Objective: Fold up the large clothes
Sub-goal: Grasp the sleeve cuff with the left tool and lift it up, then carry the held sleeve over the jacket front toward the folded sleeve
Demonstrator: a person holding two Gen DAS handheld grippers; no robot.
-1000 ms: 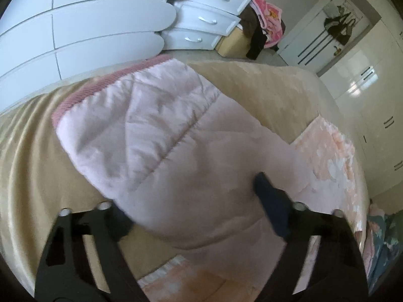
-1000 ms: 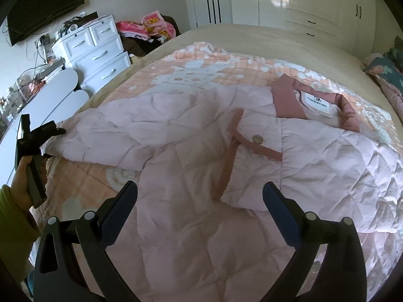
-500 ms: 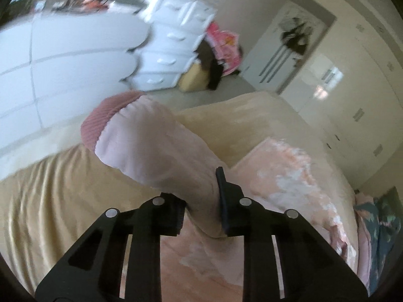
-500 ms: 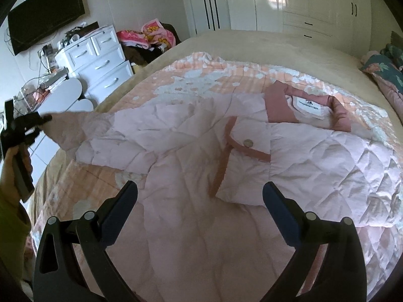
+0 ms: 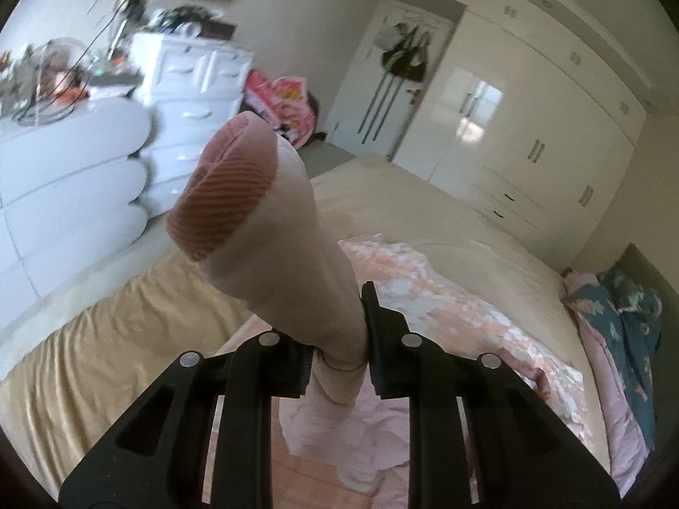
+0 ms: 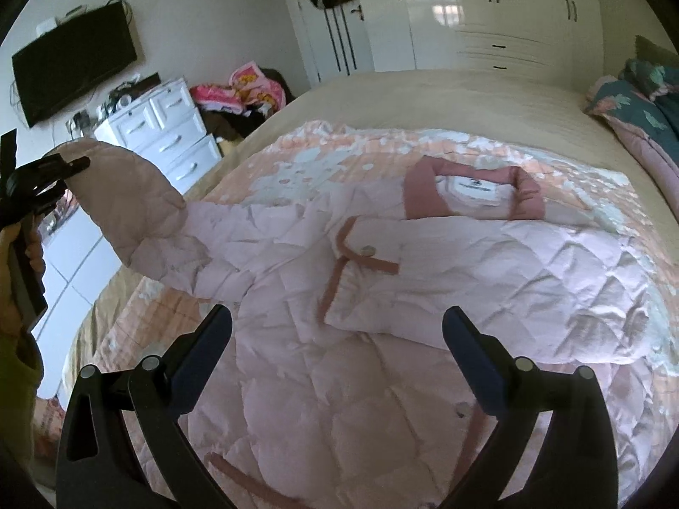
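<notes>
A pale pink quilted jacket (image 6: 424, 280) with darker pink trim lies spread on the bed, collar (image 6: 475, 188) toward the far side. My left gripper (image 5: 337, 350) is shut on its left sleeve (image 5: 293, 254) and holds it lifted off the bed, the ribbed pink cuff (image 5: 225, 199) pointing up. In the right wrist view the left gripper (image 6: 63, 169) shows at far left with the raised sleeve (image 6: 136, 212). My right gripper (image 6: 337, 335) is open and empty, hovering above the jacket's lower front.
The bed has a beige blanket (image 5: 106, 339) and a peach patterned quilt (image 6: 305, 161). White drawers (image 6: 165, 140) and a clothes pile (image 6: 246, 89) stand at the far left. Wardrobes (image 6: 488, 12) line the back wall. A dark floral pillow (image 6: 649, 102) lies at right.
My left gripper closed on the sleeve and has lifted it up off the bed, cuff now upright. The right gripper stayed open, hovering over the jacket.
</notes>
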